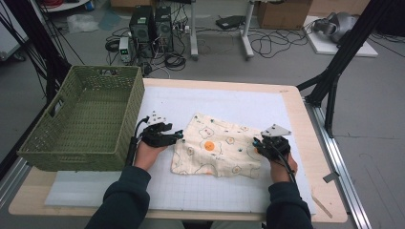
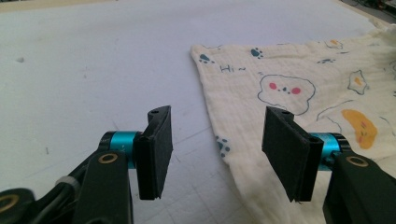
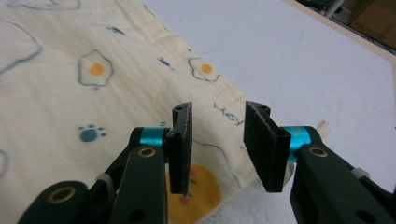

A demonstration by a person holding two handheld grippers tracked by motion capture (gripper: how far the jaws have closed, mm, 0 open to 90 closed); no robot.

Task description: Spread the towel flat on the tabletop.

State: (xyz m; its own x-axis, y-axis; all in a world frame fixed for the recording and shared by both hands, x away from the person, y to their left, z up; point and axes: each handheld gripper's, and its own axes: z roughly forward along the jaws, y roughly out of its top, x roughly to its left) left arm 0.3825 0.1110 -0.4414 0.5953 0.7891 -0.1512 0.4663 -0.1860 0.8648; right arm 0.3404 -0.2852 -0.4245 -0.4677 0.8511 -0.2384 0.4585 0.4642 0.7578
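A cream cloth printed with fried eggs and paw marks lies flat on the white mat. My left gripper sits at the cloth's left edge. In the left gripper view that gripper stands open, low over the mat, and the cloth's edge runs between the jaws, untouched by the pads. My right gripper is at the cloth's right edge. In the right gripper view it is open too, with the cloth's border below the gap and nothing pinched.
A green woven basket stands on the table's left side, close beside my left hand. The wooden table edge runs along the right of the mat. Cables, computer towers and stands sit on the floor beyond.
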